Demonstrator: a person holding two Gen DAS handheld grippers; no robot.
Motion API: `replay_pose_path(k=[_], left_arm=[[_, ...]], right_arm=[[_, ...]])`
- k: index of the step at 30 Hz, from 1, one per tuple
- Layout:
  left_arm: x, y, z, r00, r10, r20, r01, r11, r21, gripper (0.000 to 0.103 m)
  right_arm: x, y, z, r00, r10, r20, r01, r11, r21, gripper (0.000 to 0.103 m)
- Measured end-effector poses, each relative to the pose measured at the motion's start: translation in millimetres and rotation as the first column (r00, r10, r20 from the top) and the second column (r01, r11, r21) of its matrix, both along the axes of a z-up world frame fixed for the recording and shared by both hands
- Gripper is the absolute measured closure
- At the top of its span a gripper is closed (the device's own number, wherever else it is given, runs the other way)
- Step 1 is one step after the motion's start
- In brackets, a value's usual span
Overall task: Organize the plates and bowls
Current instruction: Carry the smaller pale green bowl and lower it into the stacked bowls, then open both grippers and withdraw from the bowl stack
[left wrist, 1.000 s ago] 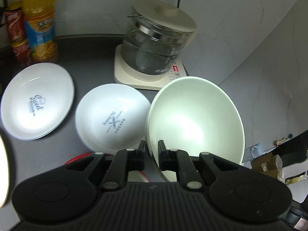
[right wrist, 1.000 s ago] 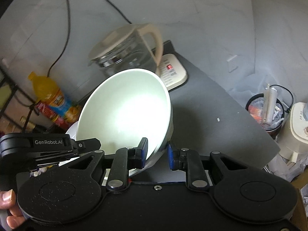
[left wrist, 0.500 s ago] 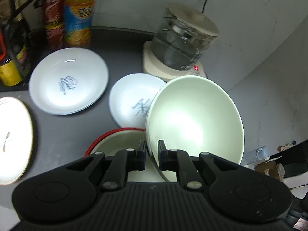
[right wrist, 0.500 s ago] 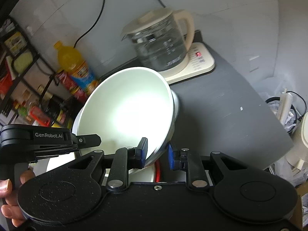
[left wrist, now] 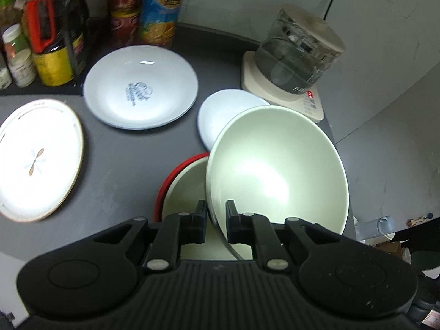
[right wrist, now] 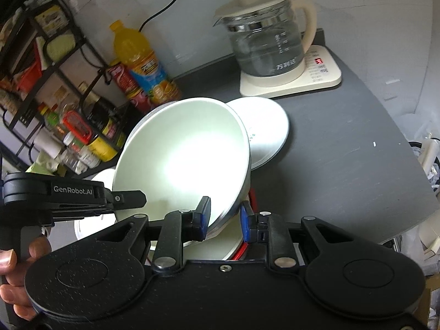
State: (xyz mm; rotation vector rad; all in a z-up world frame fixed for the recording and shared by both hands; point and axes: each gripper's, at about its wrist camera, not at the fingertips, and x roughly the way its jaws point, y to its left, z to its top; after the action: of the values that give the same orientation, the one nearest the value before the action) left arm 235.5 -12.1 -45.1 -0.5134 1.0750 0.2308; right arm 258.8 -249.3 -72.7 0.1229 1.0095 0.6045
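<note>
Both claws pinch one pale green bowl [left wrist: 277,170] by its near rim: the left gripper [left wrist: 216,217] has its black fingers pressed tight on the rim, and the right gripper [right wrist: 224,217] has its blue pads on either side of the rim, though whether both pads press on it cannot be told. The bowl is tilted, lifted over a second bowl with a red outside [left wrist: 183,189] that sits near the front edge of the dark counter [left wrist: 115,159]. Past these lie three plates: a cream one [left wrist: 35,159] at the left edge, a white printed one [left wrist: 140,86] farther back, and a smaller white one [left wrist: 220,112] just behind the held bowl. One glass kettle [right wrist: 266,35] stands on its base at the back right corner; one orange juice bottle [right wrist: 140,60] stands along the back edge.
</note>
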Motion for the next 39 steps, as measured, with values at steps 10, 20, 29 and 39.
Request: replay_pose_path(k=[10,20,29,39], left_arm=[[-15.0,0.9,-11.4,0.998,0.039,-0.052,-0.039,0.999,0.001,0.092],[-19.0,-0.7,-23.5,0.993,0.071,-0.099,-0.069,0.997,0.020,0.092],[-21.5,1.4,-18.9,0.991,0.100,-0.087,-0.094,0.993,0.074,0.092],[-32.0,-1.3,-8.7,0.989,0.120,-0.085,-0.110,0.988,0.112,0.088]], right_arm=[[-4.7,5.6,-7.7,0.998,0.055,-0.027,-0.056,0.998,-0.025,0.080],[-6.4,9.5,-17.0,0.994,0.092,-0.057,-0.094,0.995,-0.034,0.079],[-6.6,11.4,-18.8,0.992,0.119,-0.051,-0.121,0.992,-0.022,0.075],[-10.4,-3.6,-12.5,0.995,0.104,-0.010,-0.104,0.994,0.032,0.089]])
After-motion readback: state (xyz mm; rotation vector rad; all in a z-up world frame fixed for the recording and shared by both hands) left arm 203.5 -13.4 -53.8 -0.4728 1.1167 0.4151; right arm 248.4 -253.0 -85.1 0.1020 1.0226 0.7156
